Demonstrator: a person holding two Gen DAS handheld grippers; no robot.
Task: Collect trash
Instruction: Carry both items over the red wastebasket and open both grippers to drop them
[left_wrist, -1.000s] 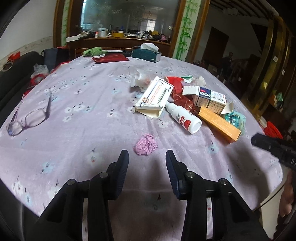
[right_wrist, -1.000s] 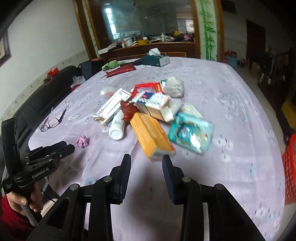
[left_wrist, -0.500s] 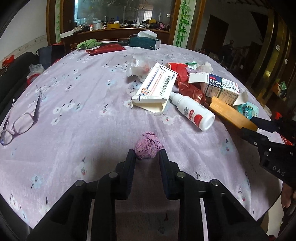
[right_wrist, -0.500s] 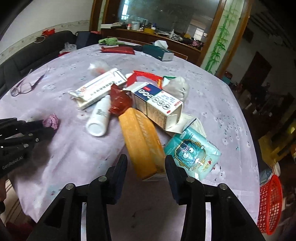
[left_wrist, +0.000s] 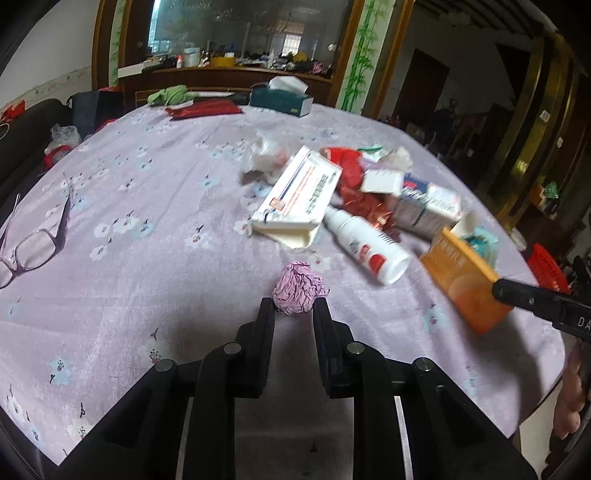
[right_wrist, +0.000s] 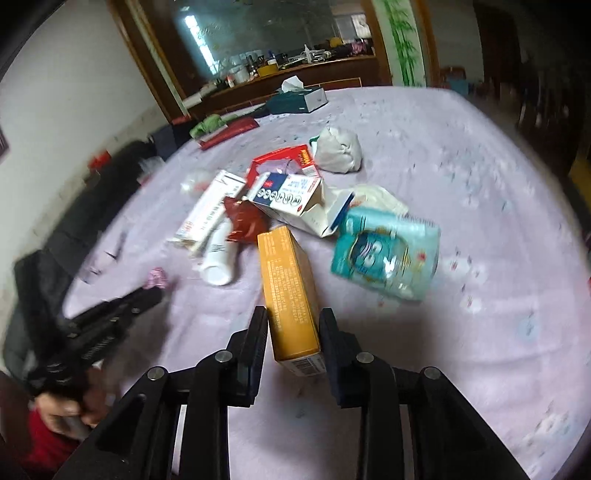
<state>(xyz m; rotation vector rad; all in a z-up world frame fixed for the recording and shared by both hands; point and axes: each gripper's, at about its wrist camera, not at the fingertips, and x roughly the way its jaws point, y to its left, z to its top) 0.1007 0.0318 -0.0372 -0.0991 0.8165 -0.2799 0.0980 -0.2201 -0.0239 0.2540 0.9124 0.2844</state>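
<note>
**A:** Two pickups in hand at once. Start with the left gripper (left_wrist: 293, 303): set how?

**B:** Drawn narrow, to about the width of the pink paper wad (left_wrist: 298, 282). Flanks only the wad's near side, down on the lilac tablecloth (left_wrist: 147, 184). Seems to touch at both tips. Cannot tell whether truly clamped.

**A:** And to do it well?

**B:** Push a little further forward, so as to seat the wad deeper between the pads, then close gently. Probably crushes easily and slips from a tip-only pinch. Keep clear of the white bottle (left_wrist: 365, 247) just beyond.

**A:** Now the right gripper (right_wrist: 294, 312).

**B:** Also narrow, straddling the near end of the orange box (right_wrist: 290, 288), which points away along the fingers. Sits close against both long faces. Too blurred to tell firm contact from a hair's gap.

**A:** Advice there?

**B:** Close squarely on the flat sides and grip nearer the middle, to stop the far end from drooping on the lift. Lift straight up, away from the teal packet (right_wrist: 386, 254) just to the right. Carry toward the red basket (left_wrist: 546, 267), likely the bin.
</note>
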